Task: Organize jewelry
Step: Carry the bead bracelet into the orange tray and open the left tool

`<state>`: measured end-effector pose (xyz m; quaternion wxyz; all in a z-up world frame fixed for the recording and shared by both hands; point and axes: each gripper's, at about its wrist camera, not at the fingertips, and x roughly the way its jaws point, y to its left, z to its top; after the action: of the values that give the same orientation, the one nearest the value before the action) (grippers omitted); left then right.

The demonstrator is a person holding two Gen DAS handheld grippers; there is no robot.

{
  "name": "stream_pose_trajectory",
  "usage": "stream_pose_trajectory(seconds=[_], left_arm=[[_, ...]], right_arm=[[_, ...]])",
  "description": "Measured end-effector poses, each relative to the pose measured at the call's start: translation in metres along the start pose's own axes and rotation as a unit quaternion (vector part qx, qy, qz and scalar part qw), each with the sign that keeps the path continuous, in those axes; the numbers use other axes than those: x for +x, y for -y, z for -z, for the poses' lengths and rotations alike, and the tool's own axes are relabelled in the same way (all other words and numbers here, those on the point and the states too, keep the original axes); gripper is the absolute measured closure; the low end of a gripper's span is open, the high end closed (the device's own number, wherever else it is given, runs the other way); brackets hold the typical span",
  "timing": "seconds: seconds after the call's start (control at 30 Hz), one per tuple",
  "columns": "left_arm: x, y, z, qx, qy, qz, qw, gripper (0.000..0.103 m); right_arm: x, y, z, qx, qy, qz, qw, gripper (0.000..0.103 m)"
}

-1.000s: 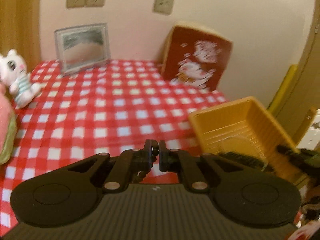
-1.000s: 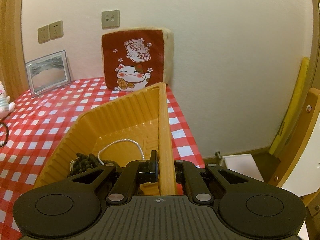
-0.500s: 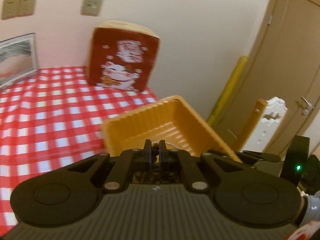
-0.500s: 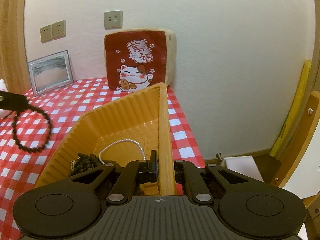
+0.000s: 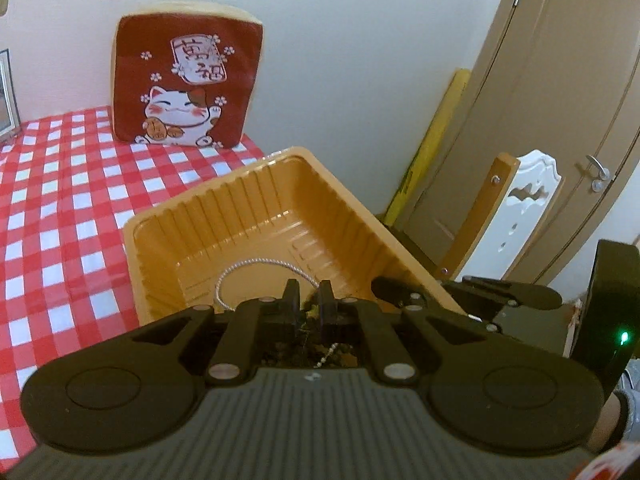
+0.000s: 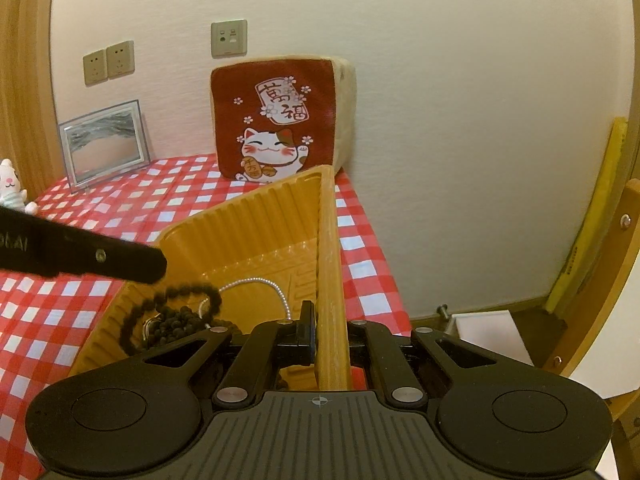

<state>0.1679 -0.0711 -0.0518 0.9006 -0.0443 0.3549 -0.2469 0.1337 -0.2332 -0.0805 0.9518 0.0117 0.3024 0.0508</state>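
Observation:
An orange plastic tray (image 5: 256, 204) (image 6: 256, 232) sits on the red-checked tablecloth, tilted up. My right gripper (image 6: 326, 332) is shut on the tray's right rim (image 6: 327, 264). My left gripper (image 5: 308, 300) hovers over the tray; its jaws stand slightly apart with a dark bead bracelet (image 6: 168, 304) hanging from them into the tray. In the right wrist view the left gripper (image 6: 152, 266) reaches in from the left. A white pearl strand (image 5: 256, 264) (image 6: 260, 282) and a pile of dark beads (image 6: 176, 322) lie in the tray.
A red lucky-cat cushion (image 6: 280, 120) leans on the back wall. A framed picture (image 6: 104, 144) and a white plush toy (image 6: 10, 184) stand at the left. A wooden chair (image 5: 480, 216) and a door (image 5: 560, 120) are beyond the table's right edge.
My left gripper swung right from the open tablecloth to over the tray, carrying the dark bracelet, which now dangles inside it. The jaws have parted slightly. The right gripper kept hold of the rim.

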Motion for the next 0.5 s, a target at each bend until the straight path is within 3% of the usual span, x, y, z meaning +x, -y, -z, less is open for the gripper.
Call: stream_pose_trajectory(seconds=[0.3,0.5], left_arm=[[-0.012,-0.01,0.0,-0.024,0.011,-0.03,0.9992,0.084],[-0.034,-0.028,0.014,-0.051,0.014,-0.091,0.9944,0.074]], right_arm=[[0.003,0.001,0.0,-0.002,0.001,-0.006,1.0,0.098],[0.011,0.006,0.0,0.004,0.0,-0.015,1.0,0.098]])
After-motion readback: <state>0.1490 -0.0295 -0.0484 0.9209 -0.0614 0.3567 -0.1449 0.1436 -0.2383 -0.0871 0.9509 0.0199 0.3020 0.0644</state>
